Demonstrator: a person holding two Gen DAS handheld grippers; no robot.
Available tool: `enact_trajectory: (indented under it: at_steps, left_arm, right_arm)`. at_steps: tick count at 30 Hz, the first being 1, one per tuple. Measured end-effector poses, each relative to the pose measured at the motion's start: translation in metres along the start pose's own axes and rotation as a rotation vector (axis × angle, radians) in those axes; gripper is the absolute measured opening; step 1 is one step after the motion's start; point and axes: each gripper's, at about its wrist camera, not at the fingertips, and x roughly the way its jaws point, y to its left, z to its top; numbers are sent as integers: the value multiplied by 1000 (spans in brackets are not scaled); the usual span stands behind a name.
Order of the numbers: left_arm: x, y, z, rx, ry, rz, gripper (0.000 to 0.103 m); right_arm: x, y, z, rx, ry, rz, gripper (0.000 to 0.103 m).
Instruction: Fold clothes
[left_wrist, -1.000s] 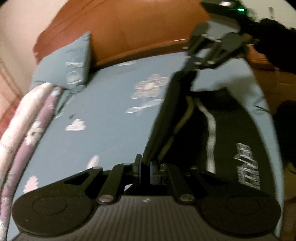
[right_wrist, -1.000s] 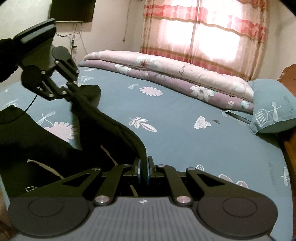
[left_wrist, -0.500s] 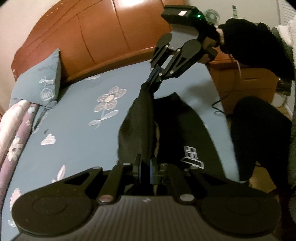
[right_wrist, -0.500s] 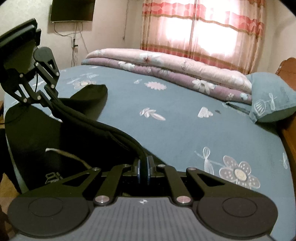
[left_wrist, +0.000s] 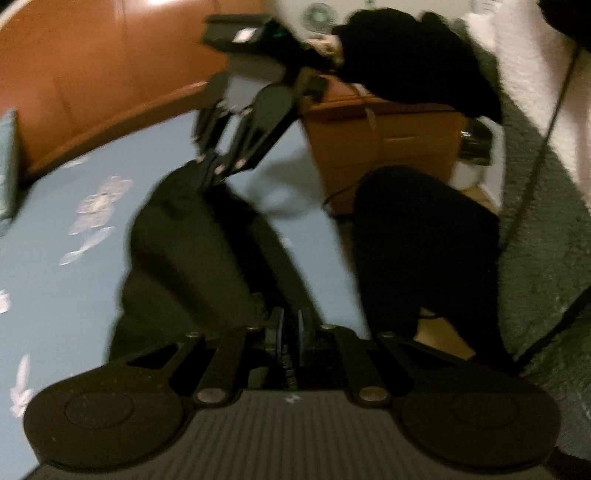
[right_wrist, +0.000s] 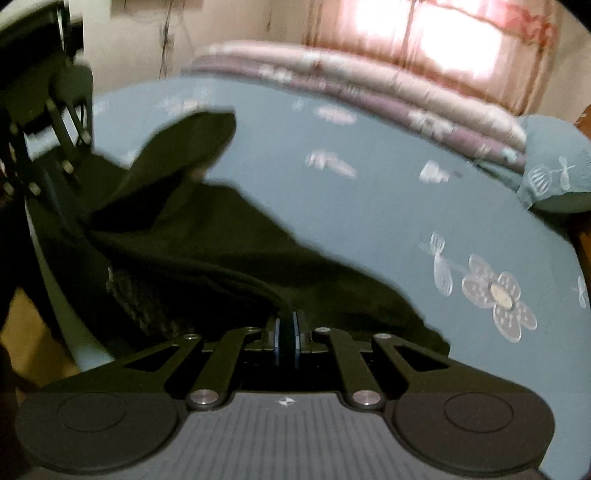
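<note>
Both grippers are coming lower toward the bed sheet (right_wrist: 369, 206) than a second ago, carrying the black garment (right_wrist: 207, 236) down with them. Left gripper (left_wrist: 290, 325) and right gripper (right_wrist: 290, 325) are each pinching the garment's edge, its fabric sagging between them onto the sheet

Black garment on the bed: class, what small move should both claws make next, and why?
Probably lower it flat. Both the left claw and right claw are shut on the black garment, which sags between them, partly lying on the blue bedsheet.
</note>
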Motion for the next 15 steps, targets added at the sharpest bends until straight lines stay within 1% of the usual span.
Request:
enact_trajectory:
  at_steps: [2, 5, 7, 12, 14, 15]
  left_arm:
    - [17, -5, 2, 19, 51, -11, 5]
    - [34, -10, 2, 40, 95, -26, 6]
    - [38, -14, 0, 59, 99, -13, 9]
    - [33, -17, -10, 12, 99, 13, 11]
    - [29, -18, -15, -2, 95, 39, 11]
    - [26, -16, -17, -19, 96, 36, 12]
  right_arm:
    - [9, 4, -7, -14, 45, -3, 9]
    - [18, 9, -18, -22, 93, -6, 9]
    - [19, 11, -25, -18, 106, -3, 9]
    - [20, 15, -39, -14, 135, 12, 10]
    - [22, 13, -42, -11, 136, 17, 11]
    - [22, 12, -42, -10, 135, 16, 11]
